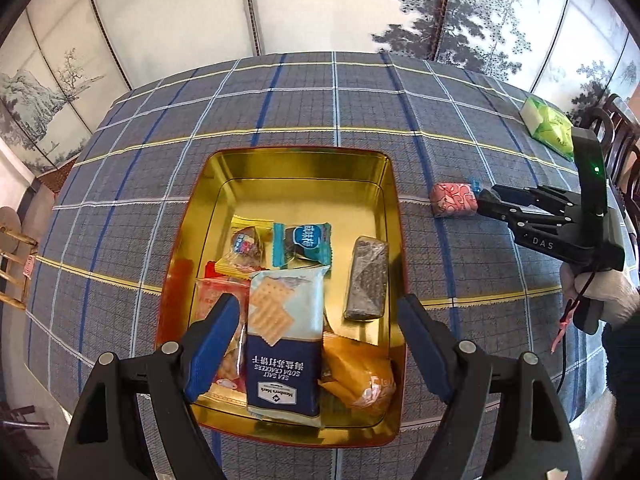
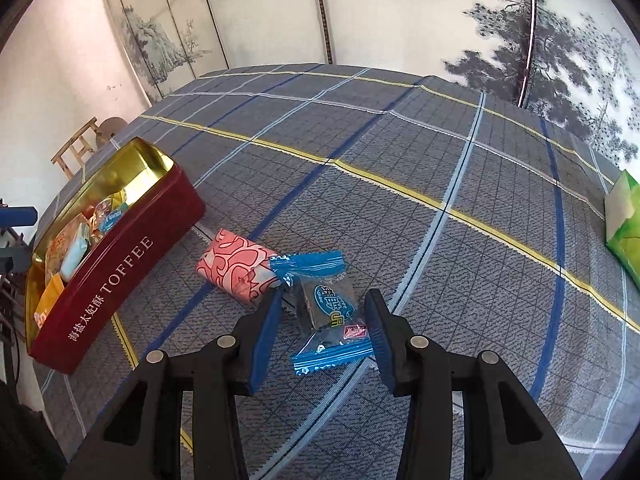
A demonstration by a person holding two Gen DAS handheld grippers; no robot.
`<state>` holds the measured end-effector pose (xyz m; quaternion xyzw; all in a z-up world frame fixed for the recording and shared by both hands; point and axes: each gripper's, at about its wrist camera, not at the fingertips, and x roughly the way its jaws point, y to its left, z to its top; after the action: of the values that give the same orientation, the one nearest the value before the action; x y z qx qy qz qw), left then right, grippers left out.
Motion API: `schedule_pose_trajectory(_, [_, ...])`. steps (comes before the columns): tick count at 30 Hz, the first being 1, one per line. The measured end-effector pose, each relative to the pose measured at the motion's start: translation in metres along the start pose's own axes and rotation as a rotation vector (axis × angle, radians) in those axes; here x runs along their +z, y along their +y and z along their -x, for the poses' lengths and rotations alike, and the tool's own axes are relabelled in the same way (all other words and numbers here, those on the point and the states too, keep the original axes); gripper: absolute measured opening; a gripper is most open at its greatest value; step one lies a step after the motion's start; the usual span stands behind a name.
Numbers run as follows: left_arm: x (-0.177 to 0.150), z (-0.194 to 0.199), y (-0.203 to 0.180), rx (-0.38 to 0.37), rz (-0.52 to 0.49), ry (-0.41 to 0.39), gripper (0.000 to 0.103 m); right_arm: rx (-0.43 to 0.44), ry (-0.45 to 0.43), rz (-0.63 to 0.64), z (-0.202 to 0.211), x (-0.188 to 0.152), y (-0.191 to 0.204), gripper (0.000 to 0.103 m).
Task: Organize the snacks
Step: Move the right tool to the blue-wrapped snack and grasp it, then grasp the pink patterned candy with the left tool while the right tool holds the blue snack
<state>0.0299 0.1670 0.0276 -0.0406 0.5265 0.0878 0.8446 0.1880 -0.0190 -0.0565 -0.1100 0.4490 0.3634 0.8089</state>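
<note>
A red toffee tin [image 1: 304,168] with a gold inside sits on the plaid tablecloth and holds several snacks, among them a soda cracker pack [image 1: 284,340]. My left gripper [image 1: 320,320] is open above the tin's near half, its jaws either side of the cracker pack. In the right wrist view the tin [image 2: 132,256] stands at the left. My right gripper [image 2: 324,312] is open around a blue-wrapped snack [image 2: 328,308] lying on the cloth. A pink patterned snack [image 2: 236,272] lies just left of it, between it and the tin; it also shows in the left wrist view [image 1: 454,199].
A green tissue pack [image 1: 550,126] lies at the table's far right, also in the right wrist view [image 2: 626,224]. Dark wooden chairs [image 1: 620,136] stand beyond it. A painted folding screen [image 1: 320,4] stands behind the table. A small wooden stool [image 2: 80,148] is at the far left.
</note>
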Motion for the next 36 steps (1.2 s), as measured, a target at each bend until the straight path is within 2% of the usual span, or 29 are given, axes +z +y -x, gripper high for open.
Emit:
schedule_pose_trajectory(7, [0.000, -0.003, -0.013, -0.010, -0.024, 0.010, 0.079, 0.019, -0.014, -0.042, 0.005, -0.007, -0.002, 0.045])
schedule_pose_trajectory(12, [0.000, -0.003, -0.015, -0.014, -0.024, 0.010, 0.079, -0.005, -0.039, -0.064, 0.003, -0.006, -0.002, 0.045])
schedule_pose_trajectory(16, [0.001, -0.004, -0.017, -0.009, -0.027, 0.013, 0.079, -0.097, -0.047, -0.030, 0.000, -0.006, 0.009, 0.041])
schedule_pose_trajectory(17, [0.002, -0.004, -0.017, -0.010, -0.026, 0.013, 0.079, -0.123, -0.049, -0.017, 0.000, -0.006, 0.012, 0.036])
schedule_pose_trajectory(24, [0.005, -0.006, -0.027, -0.026, -0.042, 0.010, 0.079, -0.195, -0.062, -0.045, 0.010, -0.018, 0.005, 0.034])
schedule_pose_trajectory(28, [0.011, -0.005, -0.039, -0.053, -0.054, -0.004, 0.079, -0.261, -0.059, -0.080, 0.023, -0.032, -0.010, 0.034])
schedule_pose_trajectory(32, [0.017, -0.007, -0.056, -0.068, -0.083, -0.034, 0.079, -0.331, -0.058, -0.157, 0.040, -0.049, -0.036, 0.034])
schedule_pose_trajectory(36, [0.023, -0.016, -0.073, -0.094, -0.094, -0.029, 0.079, -0.406, -0.062, -0.248, 0.056, -0.062, -0.062, 0.034])
